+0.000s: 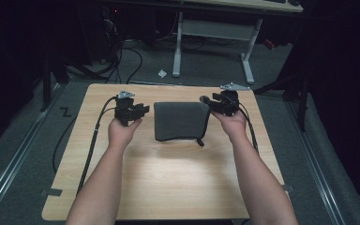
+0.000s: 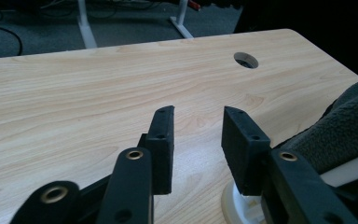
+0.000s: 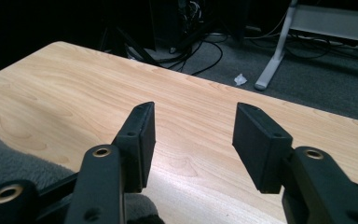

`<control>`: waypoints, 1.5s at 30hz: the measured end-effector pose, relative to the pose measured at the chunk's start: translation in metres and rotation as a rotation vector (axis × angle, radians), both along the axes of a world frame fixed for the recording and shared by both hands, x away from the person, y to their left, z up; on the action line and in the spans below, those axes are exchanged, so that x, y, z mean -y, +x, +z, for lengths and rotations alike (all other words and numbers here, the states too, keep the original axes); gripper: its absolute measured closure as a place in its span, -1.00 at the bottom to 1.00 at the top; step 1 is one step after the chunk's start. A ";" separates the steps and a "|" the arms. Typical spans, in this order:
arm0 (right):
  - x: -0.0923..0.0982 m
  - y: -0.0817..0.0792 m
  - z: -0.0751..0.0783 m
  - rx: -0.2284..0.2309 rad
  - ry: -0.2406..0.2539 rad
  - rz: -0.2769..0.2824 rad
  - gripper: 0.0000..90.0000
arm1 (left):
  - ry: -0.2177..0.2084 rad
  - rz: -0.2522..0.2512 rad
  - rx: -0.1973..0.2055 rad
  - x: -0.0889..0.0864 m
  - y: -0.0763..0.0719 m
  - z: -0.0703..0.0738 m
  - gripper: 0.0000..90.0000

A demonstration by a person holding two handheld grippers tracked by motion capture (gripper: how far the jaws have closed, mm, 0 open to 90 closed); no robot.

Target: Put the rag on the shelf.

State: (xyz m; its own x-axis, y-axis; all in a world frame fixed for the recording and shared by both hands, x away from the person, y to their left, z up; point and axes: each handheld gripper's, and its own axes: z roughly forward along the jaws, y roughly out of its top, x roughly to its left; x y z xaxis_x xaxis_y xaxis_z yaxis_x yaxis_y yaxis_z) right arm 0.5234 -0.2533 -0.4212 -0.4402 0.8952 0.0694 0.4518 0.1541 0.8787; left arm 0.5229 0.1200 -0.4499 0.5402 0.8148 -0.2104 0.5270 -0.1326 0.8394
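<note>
The left gripper (image 1: 140,109) is held just off the left edge of a folded dark grey cloth (image 1: 180,120), its jaws pointing right toward the cloth. In the left gripper view its jaws (image 2: 198,140) stand spread with nothing between them, only bare wood showing in the gap; the fleecy grey cloth (image 2: 340,130) lies off to the right of the jaws, close beside the right one but not clamped.

The right gripper (image 1: 207,101) sits at the cloth's far right corner, held by the right hand (image 1: 232,123), with its jaws pointing left. In the right gripper view its jaws (image 3: 193,144) are also spread wide and empty, with the wooden top visible between them; a bit of the grey cloth (image 3: 9,163) shows at the lower left, under and beside the left jaw.

The cloth lies flat in the middle of the far half of the wooden table (image 1: 168,178), between the two grippers. It is folded into a rough square, and a short dark strap or loop (image 1: 199,141) sticks out at its near right corner. The left hand (image 1: 122,131) grips its tool from the near side. Each gripper trails a black cable (image 1: 93,140) toward the near edge.
</note>
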 end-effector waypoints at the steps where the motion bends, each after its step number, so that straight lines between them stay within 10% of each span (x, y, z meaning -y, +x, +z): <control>1: 0.001 -0.001 0.000 0.000 -0.005 -0.004 0.07 | 0.000 0.000 0.000 0.000 0.000 0.000 0.39; 19: 0.017 -0.050 0.009 0.066 -0.059 -0.007 0.00 | 0.053 0.027 0.085 -0.028 -0.042 0.004 0.22; 35: 0.013 -0.132 -0.001 0.136 -0.123 0.042 -0.08 | -0.023 0.013 0.097 -0.057 -0.144 -0.025 0.04; 45: -0.021 -0.179 -0.024 0.119 -0.177 0.143 -0.14 | 0.022 -0.023 0.062 -0.056 -0.184 -0.051 0.00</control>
